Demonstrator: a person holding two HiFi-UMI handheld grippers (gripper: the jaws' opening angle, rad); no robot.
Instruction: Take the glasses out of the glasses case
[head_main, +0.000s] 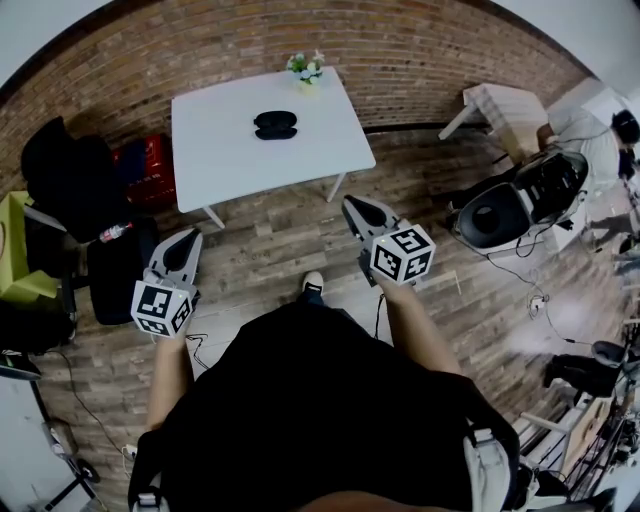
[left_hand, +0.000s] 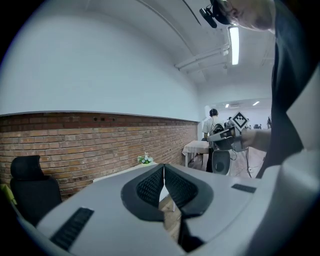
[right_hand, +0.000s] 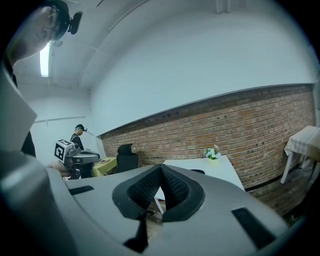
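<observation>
The left claw (left_hand: 163, 182) is pinched shut, with its two tips touching and nothing held between them. The right claw (right_hand: 160, 182) is the same, closed up tight and holding nothing. In the head view both claws sit low in the middle of the picture, one on each side of the person's body, and they point up the frame over the wooden floor (head_main: 290, 235). Far from them, in the upper middle of the picture, stands a white worktop (head_main: 215, 160). The dark glasses case (head_main: 275, 124) lies on it, a bit past the middle, and it looks shut. A little pot of flowers (head_main: 306, 68) stands at the far edge of the worktop, near the brick wall (head_main: 420, 50). A black chair (head_main: 60, 165) waits at the left side. The glasses cannot be seen, so they are most likely inside the case. It looks like the job has not begun. No claw is near the case. The person would need to walk over, open the case and lift the glasses out.
</observation>
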